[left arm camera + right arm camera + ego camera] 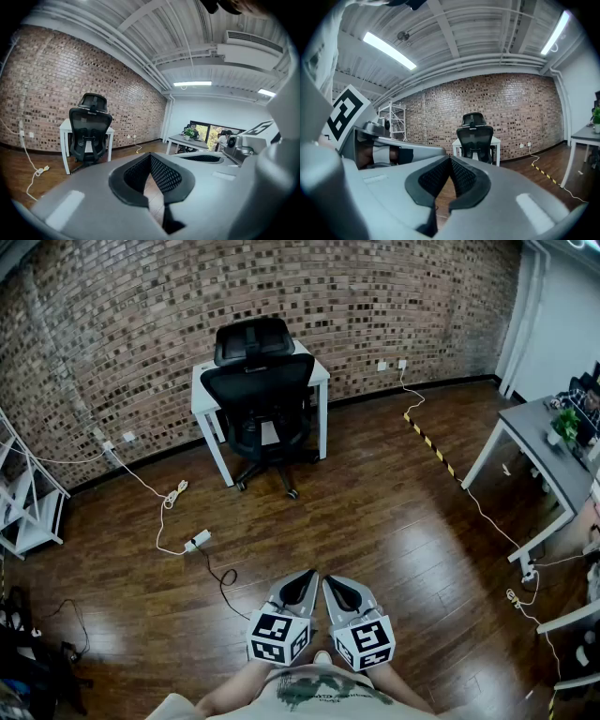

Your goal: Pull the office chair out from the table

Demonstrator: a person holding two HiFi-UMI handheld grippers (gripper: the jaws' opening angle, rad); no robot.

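the chair (pixel 261 404) stands upright at the far side, its seat tucked under the white counter (pixel 201 388) by the brick wall (pixel 141 324). its back faces near and its seat faces the wall. well apart from it, the left gripper (pixel 304 579) and right gripper (pixel 331 583) sit side by side at the near edge, aimed at the chair, both jaws pressed together on nothing.

Light-grey, wedge-shaped handheld tools: the left gripper (pixel 307 576) and the right gripper (pixel 330 582) each carry a white marker cube (pixel 278 637) printed with black squares. Black dimpled pads (pixel 165 174) line their jaws. The person wears a pale shirt (pixel 314 692) with a dark green print.
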